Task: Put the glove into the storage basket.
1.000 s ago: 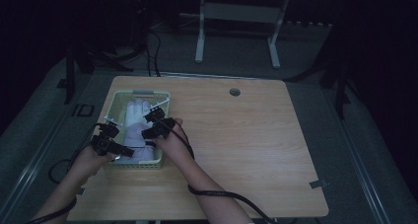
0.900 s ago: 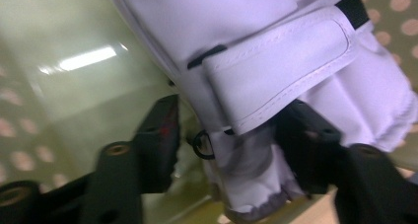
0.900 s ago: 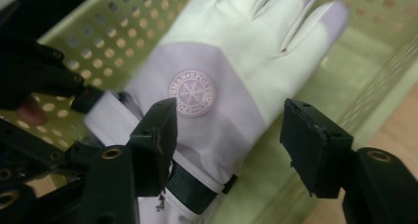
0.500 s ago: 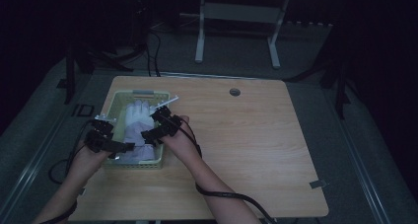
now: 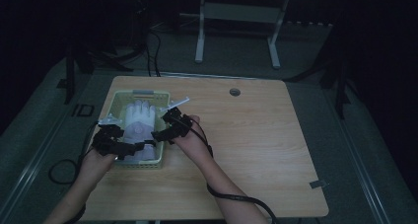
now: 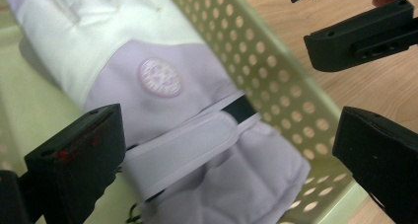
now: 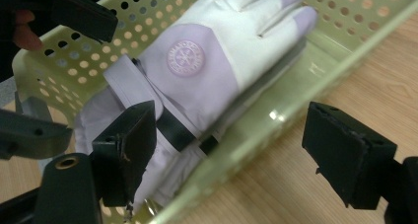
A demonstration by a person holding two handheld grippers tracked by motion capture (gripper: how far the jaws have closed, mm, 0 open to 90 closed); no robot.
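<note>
A white and lilac glove lies flat in a pale green perforated basket at the table's left. My left gripper hovers over the basket's near end, and its jaws have just been opening. They stand wide above the glove's cuff without touching it. My right gripper is at the basket's right side, its jaws also just opened. In the right gripper view, one jaw is over the cuff and the other over the table, with the basket wall between them.
The basket stands on a wooden table with a round cable hole at the back. Cables trail from both grippers over the table's near edge. Dark floor and a metal frame lie beyond the table.
Both grippers have lifted and spread apart a little at the basket's near end. More of the glove lies uncovered in the basket than before.
</note>
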